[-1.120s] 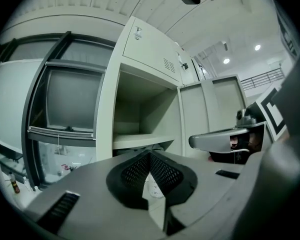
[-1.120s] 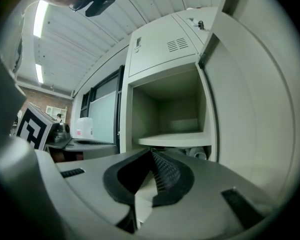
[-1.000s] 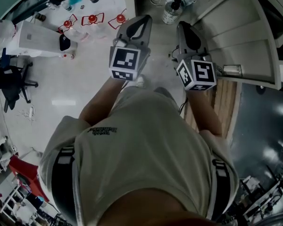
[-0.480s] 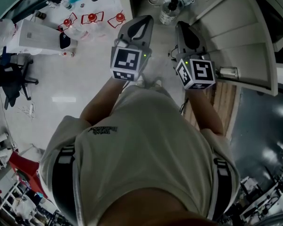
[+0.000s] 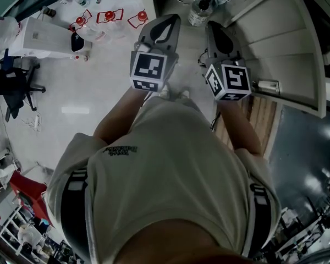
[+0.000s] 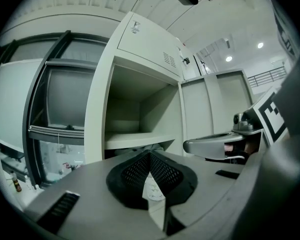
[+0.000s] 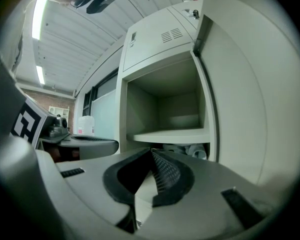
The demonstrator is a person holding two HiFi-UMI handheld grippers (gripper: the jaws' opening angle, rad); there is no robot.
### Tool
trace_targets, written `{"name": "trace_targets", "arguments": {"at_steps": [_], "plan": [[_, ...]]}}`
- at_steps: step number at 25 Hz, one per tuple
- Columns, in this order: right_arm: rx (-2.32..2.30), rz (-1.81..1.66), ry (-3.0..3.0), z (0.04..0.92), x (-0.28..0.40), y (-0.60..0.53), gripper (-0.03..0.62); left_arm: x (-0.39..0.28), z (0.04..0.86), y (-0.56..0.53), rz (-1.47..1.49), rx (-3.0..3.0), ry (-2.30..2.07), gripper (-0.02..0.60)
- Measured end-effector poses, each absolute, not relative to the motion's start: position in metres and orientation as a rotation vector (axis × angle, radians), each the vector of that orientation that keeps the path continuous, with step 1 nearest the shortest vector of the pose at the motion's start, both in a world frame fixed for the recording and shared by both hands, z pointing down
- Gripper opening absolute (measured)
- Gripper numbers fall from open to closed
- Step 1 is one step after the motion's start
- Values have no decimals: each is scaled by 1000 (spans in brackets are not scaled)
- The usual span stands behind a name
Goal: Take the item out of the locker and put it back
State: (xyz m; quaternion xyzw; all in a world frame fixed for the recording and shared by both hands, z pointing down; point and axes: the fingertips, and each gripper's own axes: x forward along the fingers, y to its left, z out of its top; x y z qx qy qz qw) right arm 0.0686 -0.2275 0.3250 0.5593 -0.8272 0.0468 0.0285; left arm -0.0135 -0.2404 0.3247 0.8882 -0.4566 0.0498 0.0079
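The open white locker [image 7: 162, 91] stands just ahead, its upper compartment bare above a shelf [image 7: 172, 134]. Pale rolled items [image 7: 192, 151] lie under that shelf, mostly hidden behind my jaws. In the head view a clear bottle with a dark cap [image 5: 198, 12] stands low in the locker. My left gripper [image 5: 168, 20] and right gripper [image 5: 213, 26] are held side by side, level, pointing at the locker and apart from it. The left gripper [image 6: 150, 155] is shut with nothing between its pads. The right gripper [image 7: 151, 152] is also shut and holds nothing.
The locker door [image 7: 250, 94] hangs open on the right, close beside the right gripper. To the left, a white floor [image 5: 82, 98] carries red markers [image 5: 110, 17], a white box [image 5: 44, 37] and an office chair [image 5: 11, 89]. A dark window frame [image 6: 55, 99] stands left of the locker.
Both grippers stay side by side and shut; only the head view drifts slightly.
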Motion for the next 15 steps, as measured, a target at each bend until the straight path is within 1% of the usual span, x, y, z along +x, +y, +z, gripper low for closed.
{"name": "trace_targets", "arguments": {"at_steps": [1, 4, 9, 15], "plan": [[1725, 143, -2551, 325, 68, -228, 5, -14, 326, -241, 156, 2774, -1428, 15], [1719, 144, -2546, 330, 66, -232, 89, -14, 331, -244, 145, 2770, -1431, 14], [1719, 149, -2515, 338, 66, -243, 211, -12, 337, -252, 133, 2762, -1424, 15], [1748, 185, -2477, 356, 73, -266, 290, -4, 350, -266, 159, 2754, -1414, 14]]}}
